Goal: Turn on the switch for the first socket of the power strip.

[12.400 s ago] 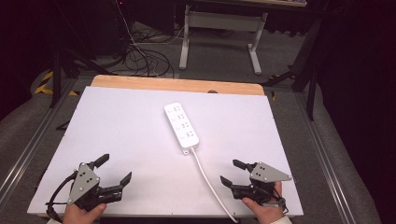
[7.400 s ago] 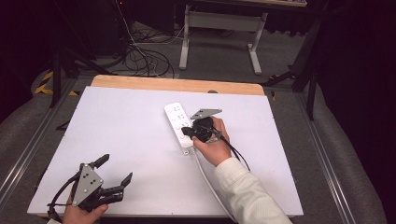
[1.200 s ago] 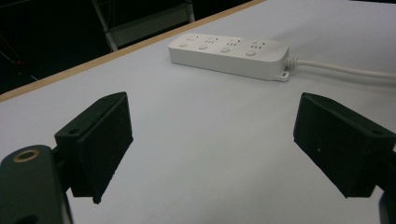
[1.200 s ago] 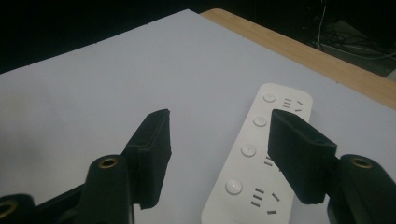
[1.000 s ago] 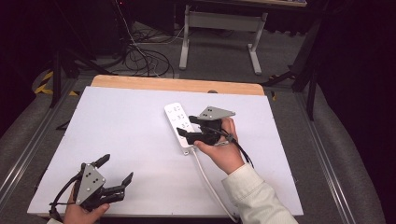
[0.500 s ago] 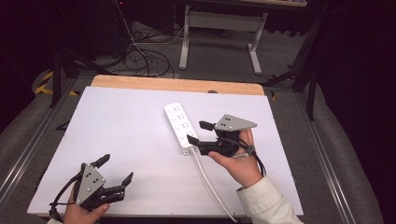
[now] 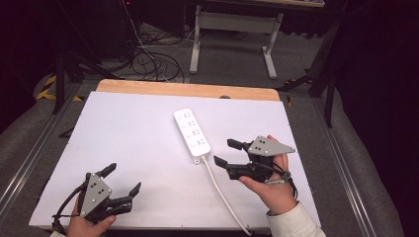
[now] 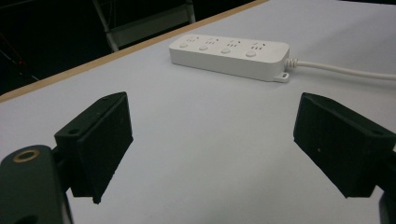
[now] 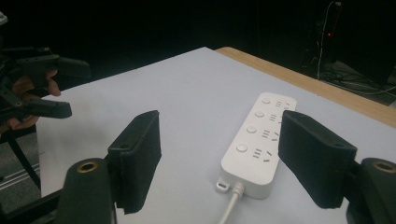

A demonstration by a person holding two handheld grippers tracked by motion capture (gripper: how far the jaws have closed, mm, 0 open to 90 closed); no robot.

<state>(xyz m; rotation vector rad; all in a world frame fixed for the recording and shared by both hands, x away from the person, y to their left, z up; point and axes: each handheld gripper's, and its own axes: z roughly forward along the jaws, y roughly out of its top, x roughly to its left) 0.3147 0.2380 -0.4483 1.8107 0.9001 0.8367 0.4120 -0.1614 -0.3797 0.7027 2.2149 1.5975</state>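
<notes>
**Table surface and what rests on it**

Table (image 7: 123, 143): flat white top, with a bare light-wood strip (image 7: 188, 90) along the far edge. Metal rails run along the left and right sides, grey floor beyond.

On the top: one white power strip (image 7: 191, 134), lying flat near the middle, slightly toward the far side, long axis running near-to-far and angled a little. Four socket groups, each with a round button (best seen in the right gripper view (image 9: 259, 142)). Small mounting tab at its near end.

White cord (image 7: 225, 197) leaves that near end, lies on the surface and curves toward the near right edge, running off the table there.
</notes>
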